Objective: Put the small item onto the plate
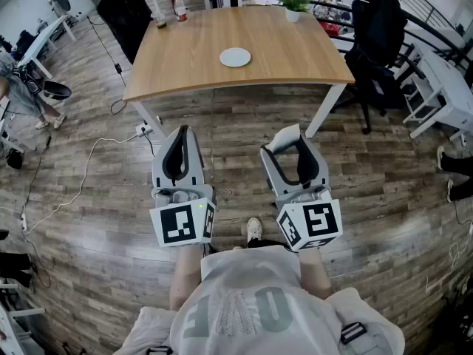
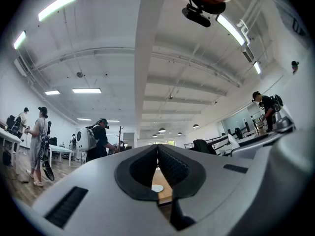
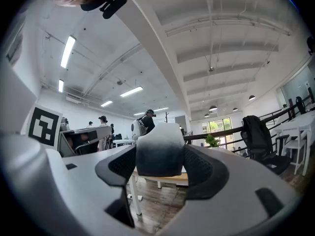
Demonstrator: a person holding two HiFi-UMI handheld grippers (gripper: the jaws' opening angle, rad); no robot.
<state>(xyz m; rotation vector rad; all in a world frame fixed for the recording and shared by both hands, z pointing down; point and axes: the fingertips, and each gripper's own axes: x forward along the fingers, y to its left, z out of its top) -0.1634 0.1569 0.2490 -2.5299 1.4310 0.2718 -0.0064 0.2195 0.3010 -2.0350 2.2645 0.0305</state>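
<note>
A white plate (image 1: 235, 57) lies near the middle of a wooden table (image 1: 295, 61) ahead of me. Both grippers hang over the wood floor in front of the table's near edge. My right gripper (image 1: 294, 154) is shut on a small white-and-grey item (image 1: 283, 140). In the right gripper view that item (image 3: 160, 154) fills the space between the dark pads (image 3: 119, 167). My left gripper (image 1: 180, 133) is shut with nothing in it. Through a slit below its closed pads (image 2: 170, 166), the left gripper view shows the plate (image 2: 156, 188).
A potted plant (image 1: 293, 7) and bottles (image 1: 177, 7) stand at the table's far edge. A black office chair (image 1: 377, 32) sits at the table's right. A power strip (image 1: 144, 130) and cables (image 1: 81, 176) lie on the floor at the left. Other people stand in the room.
</note>
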